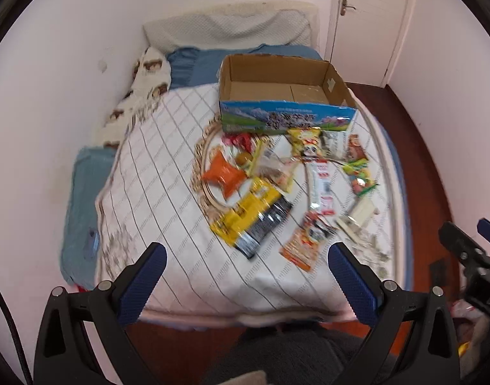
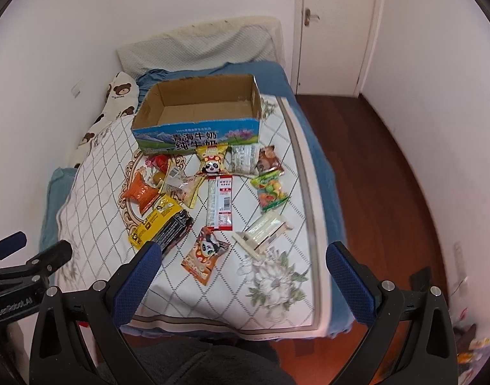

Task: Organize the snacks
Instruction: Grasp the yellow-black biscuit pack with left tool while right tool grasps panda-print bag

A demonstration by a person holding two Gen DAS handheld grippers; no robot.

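Several snack packets lie scattered on the quilt in front of an empty cardboard box (image 1: 286,120) (image 2: 196,138). Among them are an orange packet (image 1: 225,173) (image 2: 140,192), a yellow-and-black packet (image 1: 251,215) (image 2: 161,221), a long white-and-red packet (image 1: 322,186) (image 2: 221,202), a green candy bag (image 1: 359,173) (image 2: 270,189) and an orange panda packet (image 1: 306,240) (image 2: 203,253). My left gripper (image 1: 246,252) (image 2: 39,243) hovers open above the bed's near end, holding nothing. My right gripper (image 2: 245,250) (image 1: 466,229) is open too, beside it on the right, above the near snacks.
The bed (image 1: 168,160) (image 2: 94,173) runs along a white wall on the left, with pillows (image 2: 200,45) at its far end. Wooden floor (image 2: 373,166) lies to the right and a white door (image 2: 335,25) stands at the back. A person's dark clothing (image 2: 213,365) fills the bottom.
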